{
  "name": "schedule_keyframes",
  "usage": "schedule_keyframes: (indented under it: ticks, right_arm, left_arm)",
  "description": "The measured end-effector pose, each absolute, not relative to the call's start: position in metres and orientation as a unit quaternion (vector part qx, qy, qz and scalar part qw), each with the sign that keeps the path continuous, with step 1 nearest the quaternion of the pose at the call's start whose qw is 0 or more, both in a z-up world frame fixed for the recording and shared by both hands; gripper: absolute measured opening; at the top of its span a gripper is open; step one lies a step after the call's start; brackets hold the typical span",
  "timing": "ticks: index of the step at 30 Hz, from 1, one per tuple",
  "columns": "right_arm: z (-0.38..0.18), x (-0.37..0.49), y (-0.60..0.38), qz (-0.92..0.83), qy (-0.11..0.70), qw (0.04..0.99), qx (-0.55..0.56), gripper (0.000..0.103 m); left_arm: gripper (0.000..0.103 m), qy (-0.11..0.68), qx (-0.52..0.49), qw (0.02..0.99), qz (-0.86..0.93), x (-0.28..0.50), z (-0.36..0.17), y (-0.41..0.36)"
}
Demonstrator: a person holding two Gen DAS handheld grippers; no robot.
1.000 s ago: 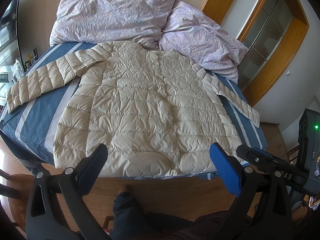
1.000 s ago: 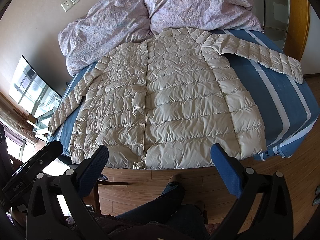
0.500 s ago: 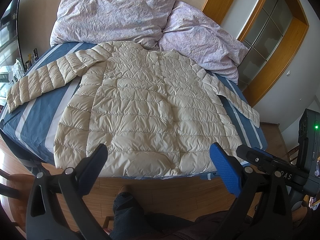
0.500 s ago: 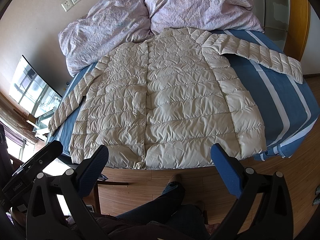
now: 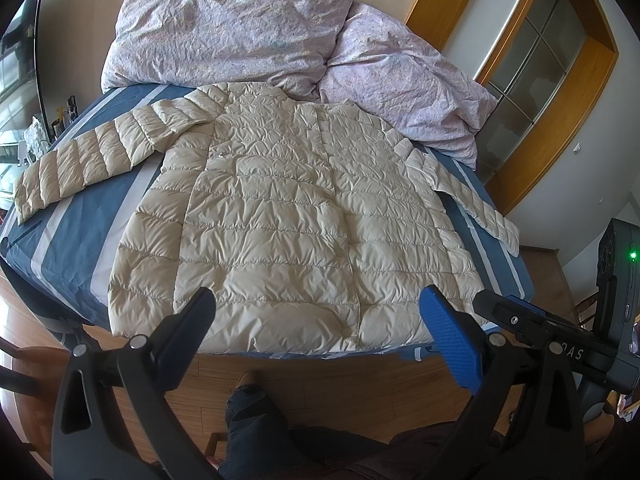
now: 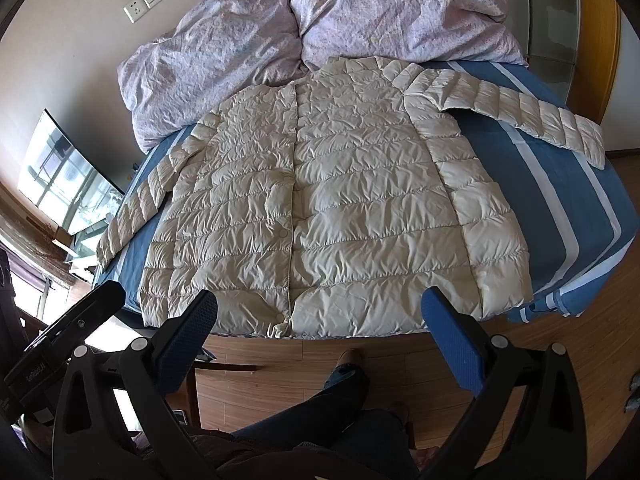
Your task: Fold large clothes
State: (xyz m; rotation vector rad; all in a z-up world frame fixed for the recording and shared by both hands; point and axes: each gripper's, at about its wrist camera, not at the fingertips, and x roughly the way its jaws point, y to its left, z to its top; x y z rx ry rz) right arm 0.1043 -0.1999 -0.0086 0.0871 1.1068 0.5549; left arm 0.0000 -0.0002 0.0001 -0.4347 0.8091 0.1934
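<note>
**Inspector A:** The cream quilted jacket [image 5: 288, 224] lies flat and spread out on the bed [image 5: 76, 232], front side up, its closed placket running from the collar to the hem. The hem lies along the bed's near edge; the collar touches the bedding at the far edge.

**Inspector B:** Confirmed. One sleeve [image 5: 92, 160] extends out toward the bed's left edge, across the blue and white striped sheet. The other sleeve [image 5: 468, 196] runs down along the right edge. Neither is folded in.

**Inspector A:** The left gripper [image 5: 320, 336] is held above the floor, just short of the bed's near edge. Its jaws stand wide apart and hold nothing. The fingertips do not touch the jacket.

**Inspector B:** The right gripper [image 6: 320, 336] is in the same condition: jaws spread wide, nothing between them, short of the hem. In the left wrist view its body appears at the lower right with a green light lit.

**Inspector A:** Two lilac crumpled pillows [image 6: 224, 48] sit along the bed's far edge, against the wall. The person's legs [image 6: 332, 400] in dark trousers stand on the wooden floor [image 6: 400, 356] by the near edge.
</note>
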Motion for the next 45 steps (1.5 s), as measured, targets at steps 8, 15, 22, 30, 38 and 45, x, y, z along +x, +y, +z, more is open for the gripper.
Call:
schedule_keyframes:
  ticks: [8, 15, 22, 30, 38, 45]
  right_arm:
    - [-0.009, 0.107, -0.199, 0.26, 0.518, 0.814, 0.04, 0.102]
    - [-0.011, 0.108, -0.2, 0.255, 0.521, 0.814, 0.038, 0.102]
    - [-0.017, 0.133, -0.198, 0.24, 0.525, 0.815, 0.04, 0.102]
    - [-0.03, 0.173, -0.198, 0.207, 0.538, 0.816, 0.038, 0.102]
    - [-0.049, 0.227, -0.207, 0.16, 0.542, 0.824, 0.026, 0.102]
    - [-0.08, 0.312, -0.262, 0.072, 0.56, 0.823, 0.059, 0.102]
  left_arm:
    - [0.101, 0.39, -0.21, 0.892, 0.094, 0.0, 0.0, 0.0]
    - [0.101, 0.391, -0.21, 0.891, 0.095, 0.001, 0.0, 0.001]
    - [0.101, 0.394, -0.211, 0.888, 0.108, 0.017, -0.001, 0.014]
    - [0.101, 0.412, -0.189, 0.882, 0.13, 0.056, -0.011, 0.033]
    - [0.101, 0.433, -0.172, 0.875, 0.135, 0.101, -0.025, 0.053]
    - [0.101, 0.453, -0.158, 0.866, 0.14, 0.142, -0.041, 0.071]
